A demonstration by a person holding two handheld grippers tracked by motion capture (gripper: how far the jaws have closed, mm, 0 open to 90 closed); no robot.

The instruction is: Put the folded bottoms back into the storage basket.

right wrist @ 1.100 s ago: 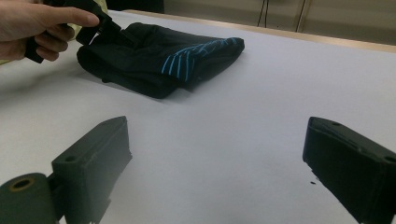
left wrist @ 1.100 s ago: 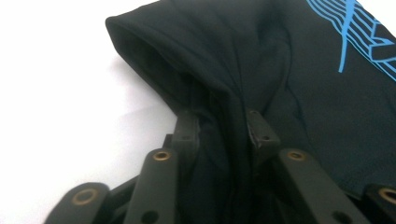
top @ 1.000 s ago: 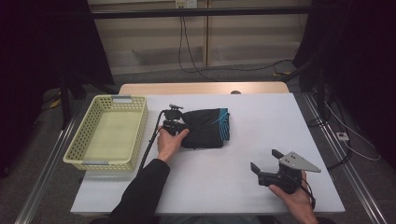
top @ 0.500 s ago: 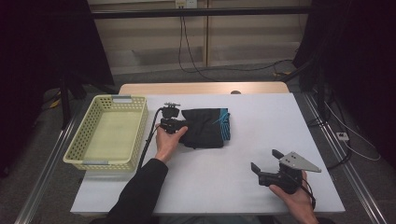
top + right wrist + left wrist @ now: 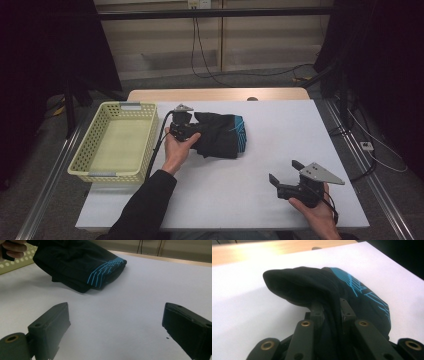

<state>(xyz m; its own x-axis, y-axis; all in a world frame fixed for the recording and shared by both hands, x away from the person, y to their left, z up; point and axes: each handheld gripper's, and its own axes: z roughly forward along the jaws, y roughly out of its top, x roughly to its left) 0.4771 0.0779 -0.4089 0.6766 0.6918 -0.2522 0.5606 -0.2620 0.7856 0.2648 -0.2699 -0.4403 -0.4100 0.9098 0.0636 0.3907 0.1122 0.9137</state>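
Note:
A folded black garment with blue line print (image 5: 222, 136) lies near the middle of the white table (image 5: 280, 140). My left gripper (image 5: 192, 131) is shut on the garment's left edge and lifts it a little off the table. In the left gripper view the black cloth (image 5: 312, 287) is pinched between the jaws and drapes over them. My right gripper (image 5: 284, 172) rests open near the front right of the table, with nothing between its fingers (image 5: 50, 325). Farther off in the right gripper view, the garment (image 5: 82, 267) has its left side raised.
A pale yellow mesh basket (image 5: 116, 141) stands at the left edge of the table, close beside the left hand. A wooden strip (image 5: 220, 95) runs along the table's far side. Cables trail on the floor behind.
The left gripper has moved slightly left, toward the basket, and raised the garment's left edge with it. The right gripper has stayed in place.

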